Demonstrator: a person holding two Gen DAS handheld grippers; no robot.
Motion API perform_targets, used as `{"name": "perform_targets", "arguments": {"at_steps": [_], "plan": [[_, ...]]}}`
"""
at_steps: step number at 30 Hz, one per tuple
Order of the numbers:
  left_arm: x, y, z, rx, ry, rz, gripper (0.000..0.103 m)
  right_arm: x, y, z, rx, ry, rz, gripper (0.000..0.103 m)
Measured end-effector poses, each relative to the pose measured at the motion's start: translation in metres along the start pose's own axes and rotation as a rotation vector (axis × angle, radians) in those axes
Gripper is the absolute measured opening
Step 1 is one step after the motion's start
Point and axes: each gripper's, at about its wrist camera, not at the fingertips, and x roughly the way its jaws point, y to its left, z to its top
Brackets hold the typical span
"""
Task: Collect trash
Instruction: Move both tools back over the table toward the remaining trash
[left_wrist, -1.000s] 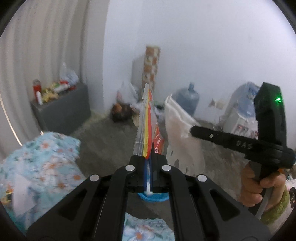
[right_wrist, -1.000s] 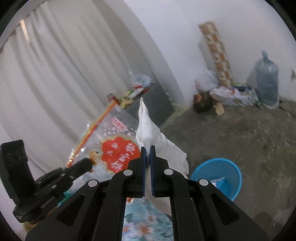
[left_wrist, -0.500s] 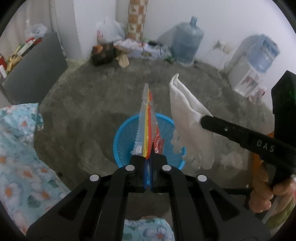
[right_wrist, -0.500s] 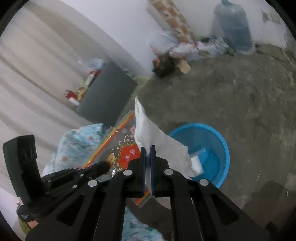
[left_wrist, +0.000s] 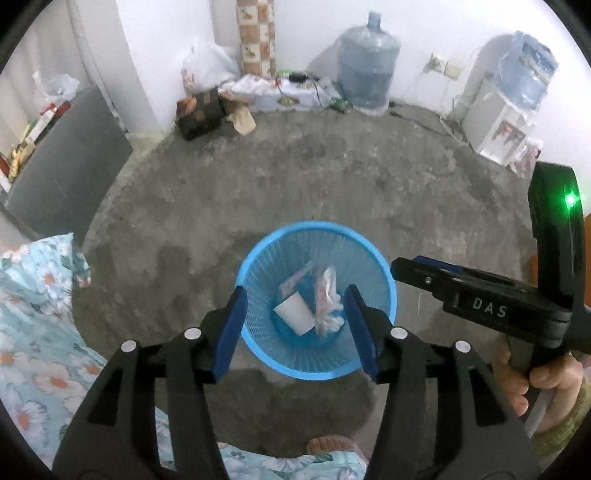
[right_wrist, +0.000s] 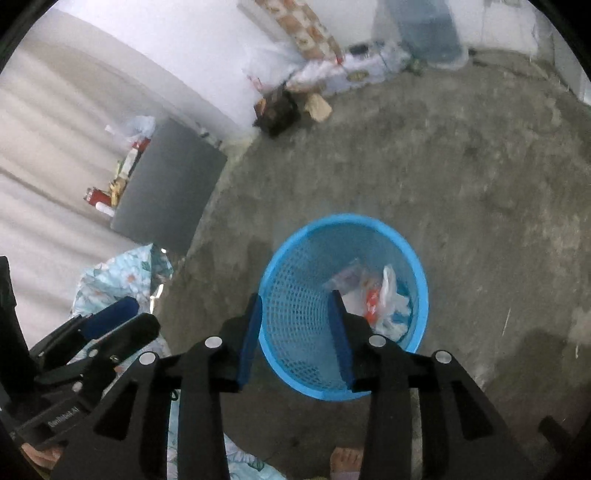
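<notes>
I have both the left gripper (left_wrist: 293, 328) and the right gripper (right_wrist: 295, 336) above the blue basket (left_wrist: 258, 258) on the concrete floor (left_wrist: 295, 177), jaws just opened and empty, with the wrapper (right_wrist: 371, 299) and white tissue (left_wrist: 328, 295) lying inside it.

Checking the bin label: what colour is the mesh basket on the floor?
Bright blue basket; clearest in the left wrist view.
</notes>
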Motion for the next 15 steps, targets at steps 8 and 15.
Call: {"name": "perform_targets", "arguments": {"at_steps": [8,15], "plan": [[-0.106,0.016,-0.008,-0.117,-0.151,-0.017,0.056,-0.088,0.067,-0.003,-0.14,-0.137,0.041,0.049],[-0.239,0.028,-0.076,-0.212,-0.323,0.095,0.063,-0.168,0.137,-0.026,-0.296,-0.167,0.187,0.065]]}}
